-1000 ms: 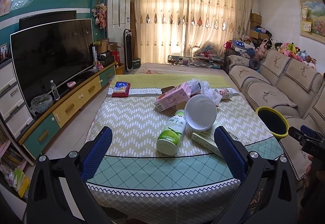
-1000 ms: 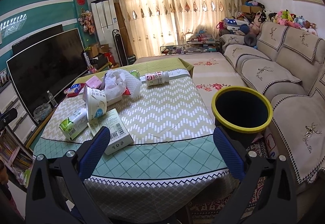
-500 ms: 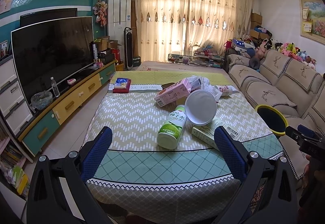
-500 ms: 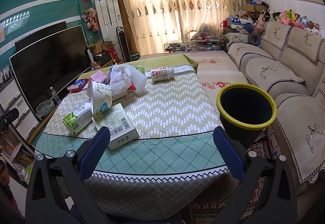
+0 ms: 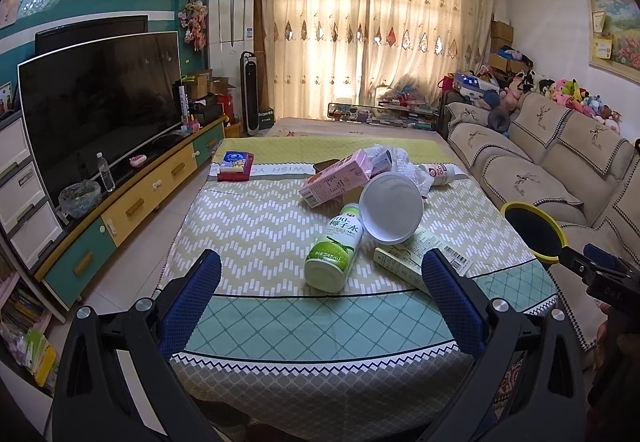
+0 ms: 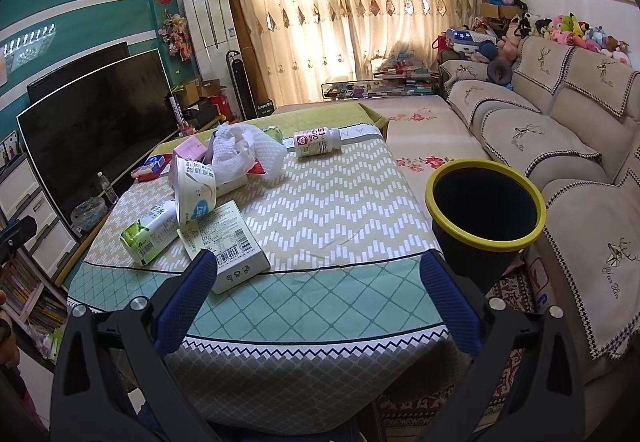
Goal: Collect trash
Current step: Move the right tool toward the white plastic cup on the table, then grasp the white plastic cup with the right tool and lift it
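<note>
Meanwhile both views have drawn back slightly from the cloth-covered surface [image 5: 280,322]. Left tongs [image 5: 320,296] and right tongs [image 6: 318,294] gape wide, empty; the green-labelled plastic bottle [image 5: 334,248] lies untouched near the front edge, the yellow-rimmed dark bin [image 6: 484,209] beside the right edge, so collecting has not begun.

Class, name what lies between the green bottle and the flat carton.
Left wrist view: only bare tablecloth between the green bottle and flat carton, paper tub just behind.

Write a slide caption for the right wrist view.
Open hand-held gripper faces a trash-strewn table beside an empty yellow-rimmed bin.
</note>
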{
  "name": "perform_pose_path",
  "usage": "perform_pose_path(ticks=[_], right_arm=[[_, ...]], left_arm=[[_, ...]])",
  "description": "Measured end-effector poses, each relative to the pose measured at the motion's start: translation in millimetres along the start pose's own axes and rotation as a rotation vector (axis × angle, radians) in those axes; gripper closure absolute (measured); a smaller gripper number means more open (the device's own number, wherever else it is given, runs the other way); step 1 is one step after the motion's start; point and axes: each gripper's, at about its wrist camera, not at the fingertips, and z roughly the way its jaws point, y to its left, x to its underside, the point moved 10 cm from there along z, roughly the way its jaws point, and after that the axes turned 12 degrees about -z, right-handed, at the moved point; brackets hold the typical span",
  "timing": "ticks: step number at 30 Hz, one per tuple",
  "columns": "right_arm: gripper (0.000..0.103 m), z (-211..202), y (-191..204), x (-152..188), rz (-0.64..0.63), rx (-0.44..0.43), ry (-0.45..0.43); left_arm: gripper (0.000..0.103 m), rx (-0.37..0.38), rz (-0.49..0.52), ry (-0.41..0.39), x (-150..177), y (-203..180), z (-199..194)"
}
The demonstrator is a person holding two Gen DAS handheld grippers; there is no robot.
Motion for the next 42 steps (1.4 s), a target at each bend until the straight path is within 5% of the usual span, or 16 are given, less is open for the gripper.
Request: perform_pose_path(ticks=[29,42], right_arm=[[0.006,14,2,7,-0.009,-0.006,0.029],[0.006,61,67,-31,-0.147,-0.119,0.032]], left_arm=[[0.004,-0.003,0.003,0.035,3,-3,15],[0.004,-0.026,-0.022,0.038,-3,9,37]])
